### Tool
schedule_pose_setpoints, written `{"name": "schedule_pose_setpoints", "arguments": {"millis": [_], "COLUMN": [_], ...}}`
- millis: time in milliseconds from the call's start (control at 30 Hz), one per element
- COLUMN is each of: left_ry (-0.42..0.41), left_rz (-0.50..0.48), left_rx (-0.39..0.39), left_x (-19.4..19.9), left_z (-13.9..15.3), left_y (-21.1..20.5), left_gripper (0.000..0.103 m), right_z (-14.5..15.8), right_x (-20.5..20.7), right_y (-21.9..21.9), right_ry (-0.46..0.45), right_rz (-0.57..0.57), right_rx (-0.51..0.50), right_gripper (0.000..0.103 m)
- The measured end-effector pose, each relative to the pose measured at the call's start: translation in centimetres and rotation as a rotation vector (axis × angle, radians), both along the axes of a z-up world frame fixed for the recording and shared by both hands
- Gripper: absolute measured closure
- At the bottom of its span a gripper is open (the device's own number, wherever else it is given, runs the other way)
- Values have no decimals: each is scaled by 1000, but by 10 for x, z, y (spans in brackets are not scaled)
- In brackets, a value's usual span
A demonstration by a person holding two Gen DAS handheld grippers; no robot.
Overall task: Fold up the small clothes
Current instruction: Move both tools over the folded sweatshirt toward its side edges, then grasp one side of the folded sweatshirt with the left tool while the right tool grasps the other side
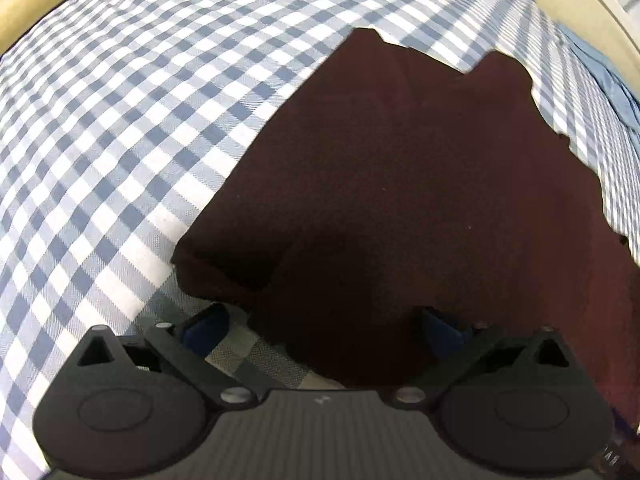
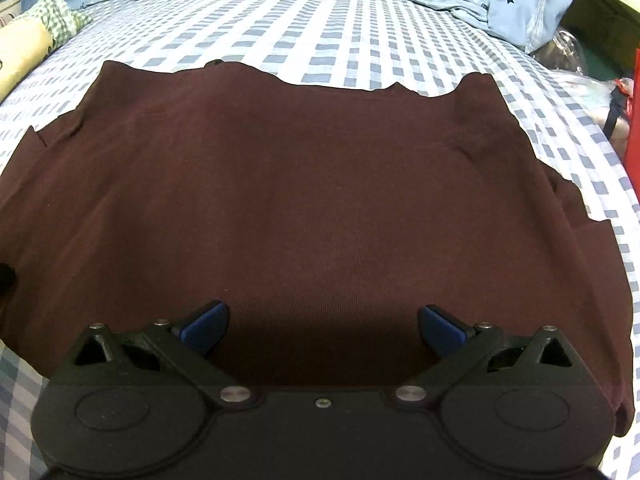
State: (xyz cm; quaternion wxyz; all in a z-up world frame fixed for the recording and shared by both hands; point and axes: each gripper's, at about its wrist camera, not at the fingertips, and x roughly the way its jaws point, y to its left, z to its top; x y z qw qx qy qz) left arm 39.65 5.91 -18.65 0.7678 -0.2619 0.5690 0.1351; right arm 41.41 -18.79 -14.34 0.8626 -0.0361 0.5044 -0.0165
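A dark maroon garment (image 2: 288, 184) lies spread flat on the blue-and-white checked sheet (image 2: 280, 20). In the left wrist view the same garment (image 1: 420, 184) fills the right half, with a folded corner near the lower left. My left gripper (image 1: 324, 330) is open, its blue fingertips (image 1: 204, 328) straddling the garment's near edge just above the sheet (image 1: 120, 140). My right gripper (image 2: 324, 330) is open and empty, hovering over the garment's near part.
Light blue star-print clothes (image 2: 524, 8) lie piled at the back of the bed. A green checked cloth (image 2: 56, 16) and a cream item (image 2: 20, 52) sit at the back left. A red object (image 2: 632, 120) and clutter lie past the right edge.
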Motion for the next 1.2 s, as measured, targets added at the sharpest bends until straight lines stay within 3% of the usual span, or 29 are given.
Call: {"name": "schedule_pose_setpoints", "arguments": {"millis": [200,367,500,667,767,933,1200], "left_ry": [3,-22,-9,-23,-79,-237,-461], "left_rz": [72,88,127,113,97,-16,-426], "left_rx": [-9,37,61,127,148,215,321], "left_x": [0,-2,-7,-9,-12,-15,-6], "left_z": [2,6,13,25,36,72,132], "left_y": [-1,-6,-9,-15,-23,-53,-164], "left_gripper": [11,29,36,68,85,90,92], "right_z": [0,-1,-1,3,11,36,54], "right_x": [0,-1,0,12,19,1,-50], "right_y": [-4,-10,-12,-19,-30,-54,-112], "right_ry": [5,-7,-9,56,96,11,-89], "right_rz": [3,5,27,76,103,122,16], "right_rx": [27,47,56,83,124,124,87], "right_gripper": [0,0,0,0,0,0,0]}}
